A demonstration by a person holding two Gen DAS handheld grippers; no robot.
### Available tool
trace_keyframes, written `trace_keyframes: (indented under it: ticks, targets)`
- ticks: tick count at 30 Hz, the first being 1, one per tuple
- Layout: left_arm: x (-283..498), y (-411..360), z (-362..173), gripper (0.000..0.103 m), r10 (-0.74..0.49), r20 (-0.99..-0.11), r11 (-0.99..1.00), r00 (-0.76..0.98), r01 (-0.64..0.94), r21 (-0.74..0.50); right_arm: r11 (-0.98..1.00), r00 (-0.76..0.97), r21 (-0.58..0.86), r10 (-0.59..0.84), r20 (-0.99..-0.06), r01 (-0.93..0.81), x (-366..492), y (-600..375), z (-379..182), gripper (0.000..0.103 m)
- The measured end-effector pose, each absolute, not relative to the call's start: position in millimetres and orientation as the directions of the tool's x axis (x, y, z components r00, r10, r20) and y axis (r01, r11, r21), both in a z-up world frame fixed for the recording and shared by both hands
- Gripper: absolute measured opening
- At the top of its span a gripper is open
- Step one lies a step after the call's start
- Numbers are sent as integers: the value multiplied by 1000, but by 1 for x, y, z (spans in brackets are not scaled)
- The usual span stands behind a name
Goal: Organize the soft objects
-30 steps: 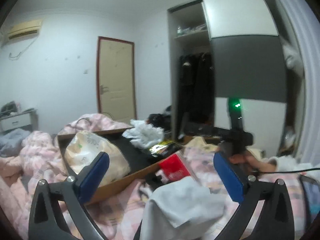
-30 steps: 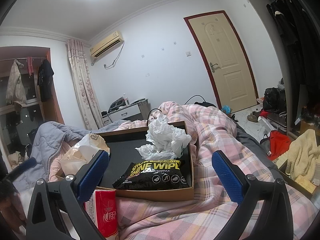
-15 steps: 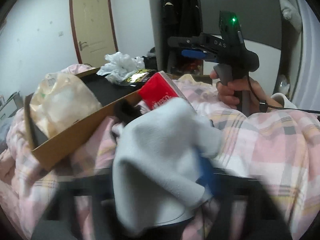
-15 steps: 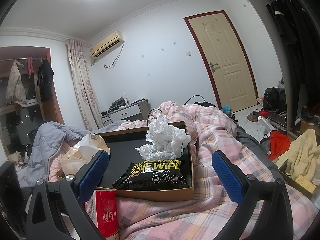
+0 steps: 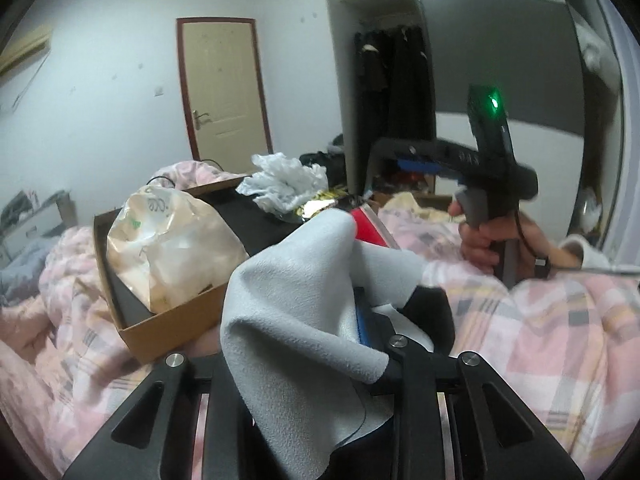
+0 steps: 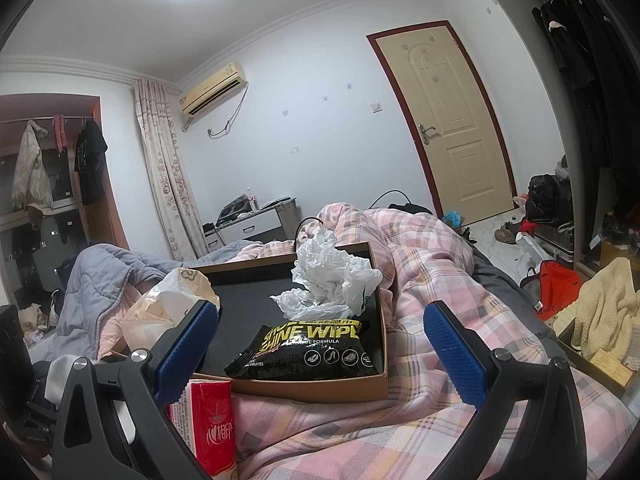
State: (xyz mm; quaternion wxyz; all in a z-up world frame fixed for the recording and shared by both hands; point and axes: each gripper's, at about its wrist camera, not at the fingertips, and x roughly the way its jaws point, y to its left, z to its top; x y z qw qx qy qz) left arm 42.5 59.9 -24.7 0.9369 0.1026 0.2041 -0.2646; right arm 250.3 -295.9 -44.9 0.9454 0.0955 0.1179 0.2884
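My left gripper (image 5: pixel 348 316) is shut on a grey cloth (image 5: pixel 296 320) and holds it up above the pink checked bedding, just right of a shallow cardboard box (image 5: pixel 168 324). The cloth drapes over the fingers and hides most of them. The box (image 6: pixel 340 388) holds a beige plastic bag (image 5: pixel 168 244), a crumpled white bag (image 6: pixel 332 280) and a black wipes pack (image 6: pixel 308 348). A red tissue pack (image 6: pixel 212 428) lies on the bed against the box's near edge. My right gripper (image 6: pixel 320 348) is open and empty, in front of the box; it also shows in the left wrist view (image 5: pixel 416 156).
The bed is covered by a rumpled pink checked quilt (image 6: pixel 432 280) and a grey blanket (image 6: pixel 100 276). A wardrobe (image 5: pixel 500 60) with dark clothes stands to the right. A cream towel (image 6: pixel 608 316) and bags lie on the floor beside the bed.
My left gripper has closed on the grey cloth and lifted it off the bedding. The right gripper has not moved.
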Motion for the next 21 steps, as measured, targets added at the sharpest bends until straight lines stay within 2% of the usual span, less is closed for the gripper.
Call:
trace_keyframes:
  ticks: [5, 12, 16, 18, 21]
  targets:
    - [33, 72, -8, 24, -489, -344, 845, 801, 533, 38, 815, 806, 248, 568, -168, -523, 250, -296, -45, 102]
    - [30, 57, 2, 24, -460, -274, 868, 845, 493, 61, 815, 806, 249, 568, -168, -523, 251, -297, -45, 102]
    - [37, 43, 9, 24, -430, -197, 894, 881, 446, 42, 815, 806, 249, 568, -168, -522, 250, -296, -45, 102]
    - [45, 35, 6, 24, -421, -222, 898, 879, 439, 38, 816, 806, 249, 567, -167, -522, 250, -296, -45, 102]
    - [60, 20, -14, 24, -410, -319, 889, 854, 453, 70, 815, 806, 251, 568, -167, -523, 250, -297, -45, 102]
